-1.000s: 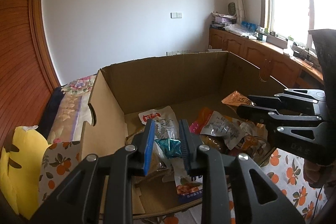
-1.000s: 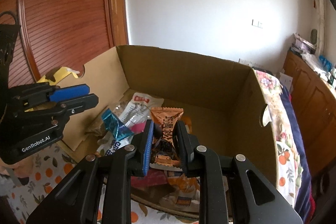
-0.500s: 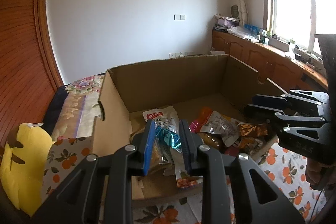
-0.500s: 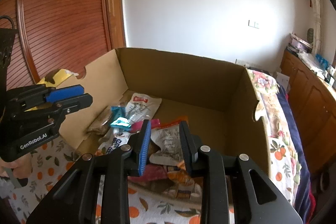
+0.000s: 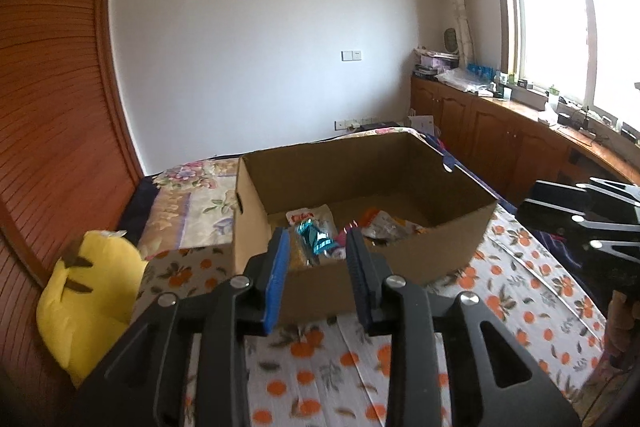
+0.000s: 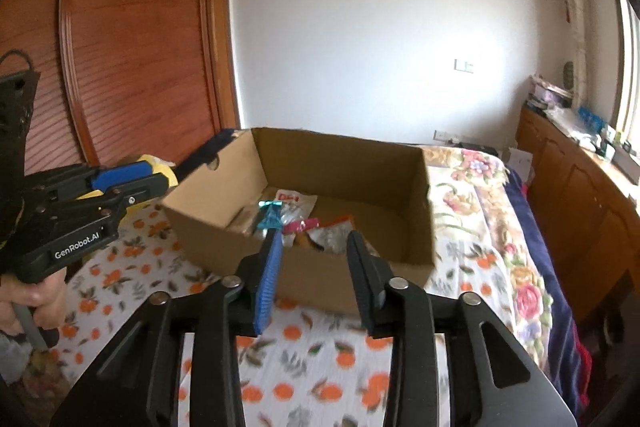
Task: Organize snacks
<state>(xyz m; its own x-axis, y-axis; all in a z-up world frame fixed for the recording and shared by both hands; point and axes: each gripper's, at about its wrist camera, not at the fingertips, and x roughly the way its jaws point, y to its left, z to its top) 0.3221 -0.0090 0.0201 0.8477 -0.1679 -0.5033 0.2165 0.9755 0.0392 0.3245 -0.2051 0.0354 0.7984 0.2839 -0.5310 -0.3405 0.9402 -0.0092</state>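
On the bedspread (image 5: 500, 291) printed with oranges, nearest of all, both pairs of tongs hang in the air with nothing between their jaws. The left gripper (image 5: 316, 271) has its jaws a little apart, having just been opening, and so has the right gripper (image 6: 312, 267); neither pad touches anything. A hand (image 6: 28, 301) shows at the edge of the right view, wrapped round the left tool's handle.

Just beyond the fingertips of both stands the cardboard box (image 5: 452, 239), open-topped, its near wall facing the tongs and clear of them. Inside it lie the snacks (image 6: 296, 217) in a loose heap on the box floor: a teal foil packet (image 5: 314, 235), a white pouch with a red label (image 6: 294, 199), a pink wrapper and a silver-and-orange bag beside them. All of them sit past the near wall, ahead of and below the tongs.

To the left of the box a yellow plush cushion (image 5: 88, 303) leans by the wooden wardrobe doors (image 5: 52, 115). Further back come a floral quilt (image 6: 480, 187), a white wall, and low cabinets under the window.
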